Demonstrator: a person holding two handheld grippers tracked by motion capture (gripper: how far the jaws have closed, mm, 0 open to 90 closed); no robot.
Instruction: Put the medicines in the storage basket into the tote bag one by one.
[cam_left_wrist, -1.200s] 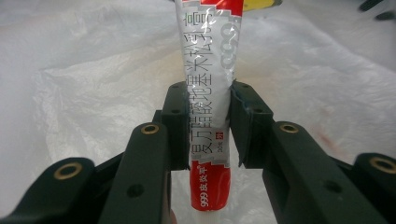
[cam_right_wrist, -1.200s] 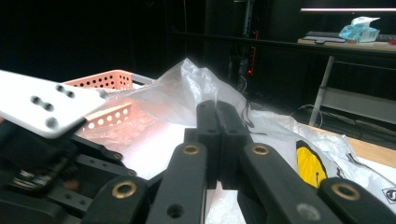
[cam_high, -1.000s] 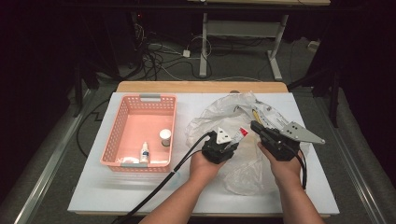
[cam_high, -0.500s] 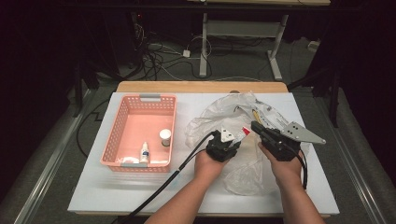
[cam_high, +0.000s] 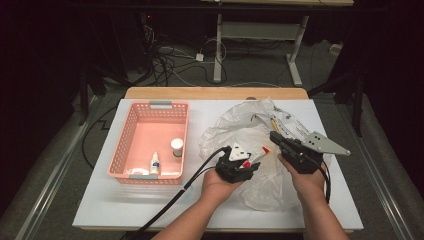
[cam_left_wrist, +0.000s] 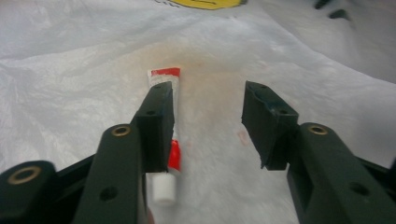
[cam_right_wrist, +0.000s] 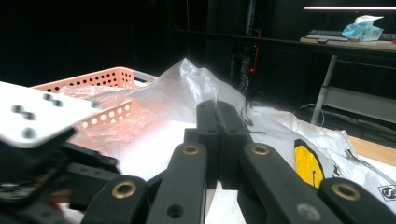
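At the left of the worktop (cam_high: 100, 210) stands a pink perforated basket (cam_high: 131, 145) holding a small dropper bottle (cam_high: 154, 163) and a white-capped jar (cam_high: 176, 146). Just right of it, the left hand-held gripper (cam_high: 244, 161) hangs low over a crumpled clear plastic bag (cam_high: 235, 127). Its jaws have just been opening and now stand spread, with a small red-and-white tube (cam_left_wrist: 166, 140) lying on the bag against the inside of one finger (cam_left_wrist: 156, 126), the other finger well clear of it. The tube is therefore loose rather than pinched. My worry is that the tube slides on the slick film or gets nudged aside by that touching finger if the hand shifts, and that a re-grip catches plastic along with it. The left hand (cam_high: 220, 186) reaches in from the near edge, palm low, jaws pointing to the right across the bag. Farther right, the right hand-held gripper (cam_right_wrist: 217, 109) is pressed together on a fold of the bag, lifting it near the bag's right side; if that fold slips, the film could collapse over the tube. The right hand (cam_high: 306, 179) angles its jaws up and to the left.
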